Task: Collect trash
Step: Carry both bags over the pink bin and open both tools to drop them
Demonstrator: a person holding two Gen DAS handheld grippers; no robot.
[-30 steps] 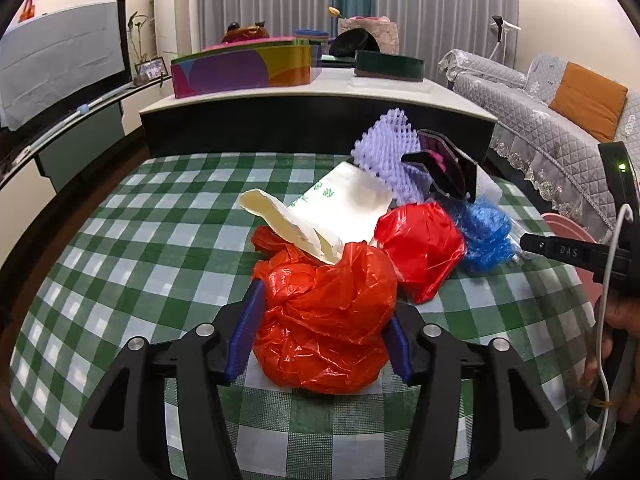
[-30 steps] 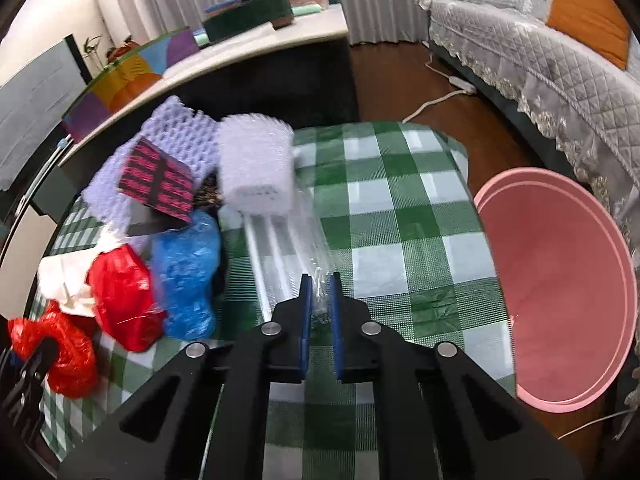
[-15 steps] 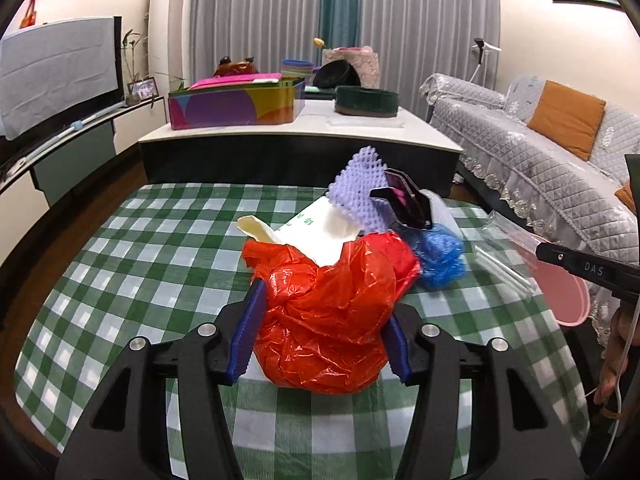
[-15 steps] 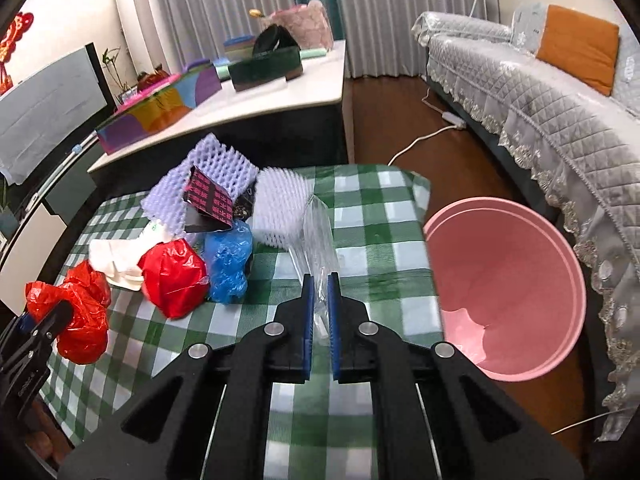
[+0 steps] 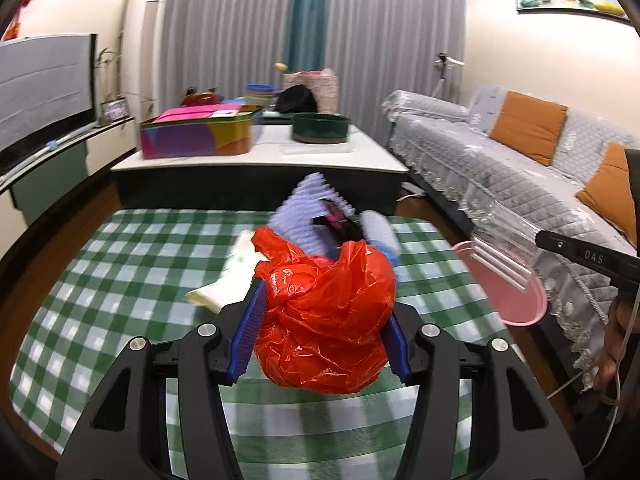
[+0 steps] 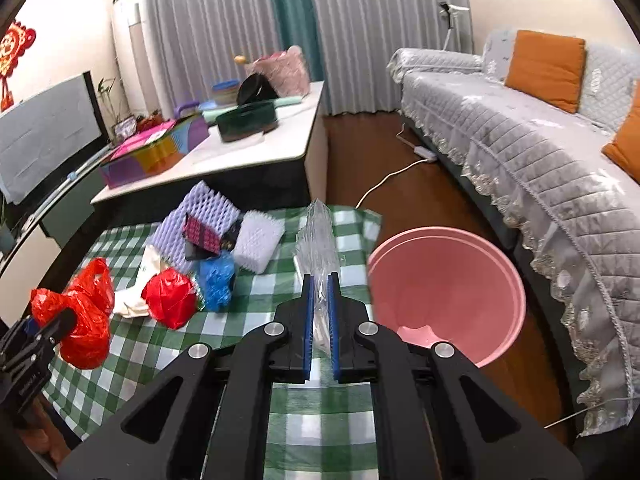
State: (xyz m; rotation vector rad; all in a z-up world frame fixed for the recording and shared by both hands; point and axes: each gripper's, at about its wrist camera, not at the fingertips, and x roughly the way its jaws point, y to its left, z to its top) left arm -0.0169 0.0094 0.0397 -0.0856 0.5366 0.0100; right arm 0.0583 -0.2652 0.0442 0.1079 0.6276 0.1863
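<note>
Both hands loaded, items clear of the table. Left gripper: jaws clamped on the crumpled orange-red bag, pads pressed into its sides. Right gripper: jaws nearly together, pinching the clear plastic wrapper, which stands up out of the pads.

Step in hand, as judged: carry to the pink bin, which stands on the floor just right of the table's right edge.

Technique: bring each gripper fully over the bin mouth before letting go; the light film may drift or cling to a pad, so release low. The right side is nearer.

Bin: interior looks empty where visible.

Remaining on the checked cloth: red bag, blue bag, white foam block, purple foam net.
</note>
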